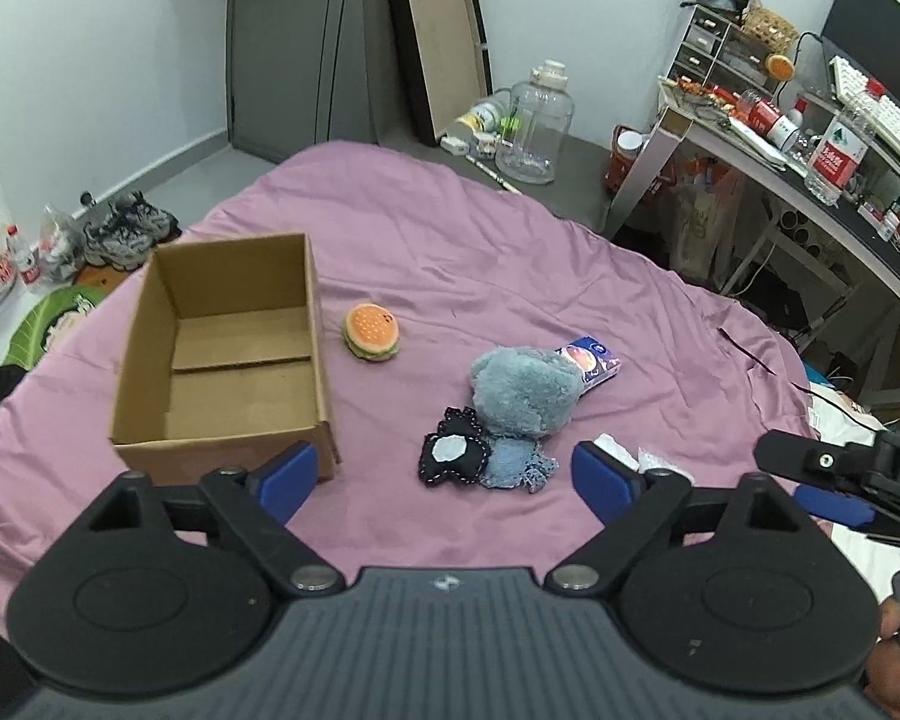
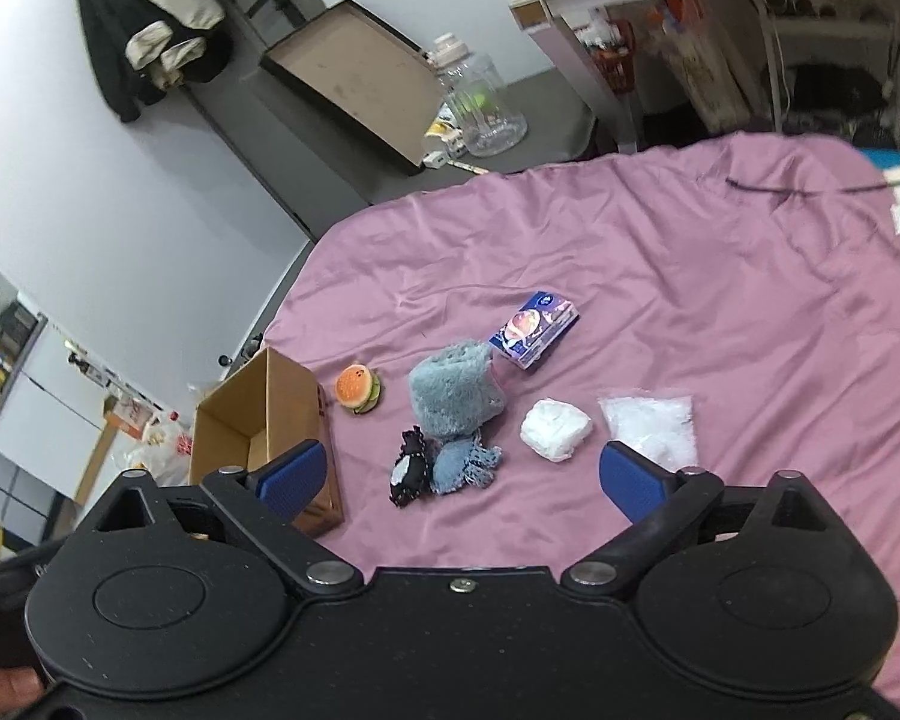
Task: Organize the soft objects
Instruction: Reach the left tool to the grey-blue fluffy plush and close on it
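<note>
A pink sheet [image 1: 450, 240] covers the bed and carries everything. Near its left edge stands an open cardboard box [image 1: 222, 354], upright, with nothing in it. Just right of the box, apart from it, lies a burger plush [image 1: 371, 333].

Toward the middle of the sheet a fluffy grey-blue plush [image 1: 525, 393] lies against a blue tissue pack [image 1: 594, 363], which pokes out behind it. In front of the plush, touching it, sit a black pouch [image 1: 453, 453] with a pale patch and a denim piece [image 1: 516, 465] with frayed edges, side by side. To the right, in the right wrist view, a white wad [image 2: 555, 429] and a clear bag [image 2: 651, 426] of white stuff lie near each other, apart from the plush.

The left gripper [image 1: 447, 480] hangs over the near edge of the sheet, its blue pads spread wide, holding nothing. The right gripper [image 2: 465, 480] likewise hangs over the near edge, jaws wide apart and holding nothing; the pouch and denim piece show between its pads, untouched.
</note>
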`<state>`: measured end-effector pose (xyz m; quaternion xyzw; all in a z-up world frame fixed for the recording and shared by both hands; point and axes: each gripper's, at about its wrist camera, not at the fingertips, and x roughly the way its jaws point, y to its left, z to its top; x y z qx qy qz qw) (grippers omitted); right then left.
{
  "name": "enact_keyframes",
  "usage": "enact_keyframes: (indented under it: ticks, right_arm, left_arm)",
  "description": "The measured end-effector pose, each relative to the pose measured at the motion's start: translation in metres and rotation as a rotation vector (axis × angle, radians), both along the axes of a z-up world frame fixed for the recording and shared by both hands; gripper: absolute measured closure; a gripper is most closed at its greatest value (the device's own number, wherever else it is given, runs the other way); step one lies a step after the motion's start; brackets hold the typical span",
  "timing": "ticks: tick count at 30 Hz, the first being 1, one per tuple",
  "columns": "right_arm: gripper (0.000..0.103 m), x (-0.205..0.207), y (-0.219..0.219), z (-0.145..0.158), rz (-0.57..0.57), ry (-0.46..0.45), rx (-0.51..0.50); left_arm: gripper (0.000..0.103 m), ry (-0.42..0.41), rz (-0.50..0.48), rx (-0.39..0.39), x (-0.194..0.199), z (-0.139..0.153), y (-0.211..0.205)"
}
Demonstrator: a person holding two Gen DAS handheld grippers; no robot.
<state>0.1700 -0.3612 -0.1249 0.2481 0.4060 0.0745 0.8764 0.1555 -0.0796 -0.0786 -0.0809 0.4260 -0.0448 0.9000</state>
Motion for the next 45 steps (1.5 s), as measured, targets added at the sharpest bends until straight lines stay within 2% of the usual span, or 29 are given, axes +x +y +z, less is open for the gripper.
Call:
enact_keyframes:
  ticks: [12,18,22,26,28,32,35,39,42,43,45]
  right_arm:
    - [0.021,0.06,-0.003,-0.026,-0.011,0.069,0.082]
    - [0.024,0.092,-0.005,-0.038,-0.018,0.095,0.111]
    - [0.032,0.115,-0.009,-0.052,-0.05,0.138,0.16]
    - [0.038,0.131,-0.012,-0.073,-0.105,0.162,0.24]
    - [0.04,0.135,-0.01,-0.088,-0.127,0.173,0.263]
    - [0.045,0.143,-0.003,-0.109,-0.112,0.197,0.267]
    - [0.046,0.15,0.002,-0.113,-0.103,0.2,0.259]
    - [0.047,0.159,0.004,-0.118,-0.098,0.2,0.257]
    - [0.058,0.168,0.002,-0.133,-0.118,0.237,0.272]
    - [0.064,0.171,0.001,-0.138,-0.125,0.252,0.292]
    - [0.066,0.174,-0.003,-0.151,-0.132,0.285,0.372]
  left_arm:
    - [0.033,0.061,0.054,-0.057,0.052,-0.018,-0.002]
    - [0.034,0.083,0.086,-0.083,0.076,-0.025,-0.004]
    - [0.036,0.095,0.095,-0.089,0.093,-0.031,-0.01]
    - [0.036,0.125,0.103,-0.106,0.11,-0.046,-0.016]
    - [0.041,0.14,0.103,-0.115,0.117,-0.053,-0.018]
    - [0.044,0.134,0.112,-0.141,0.131,-0.065,-0.021]
    - [0.048,0.155,0.128,-0.177,0.143,-0.081,-0.023]
    - [0.049,0.185,0.132,-0.211,0.156,-0.1,-0.028]
    - [0.049,0.209,0.115,-0.237,0.166,-0.111,-0.034]
    - [0.049,0.217,0.117,-0.236,0.169,-0.115,-0.036]
    - [0.049,0.231,0.119,-0.244,0.173,-0.122,-0.038]
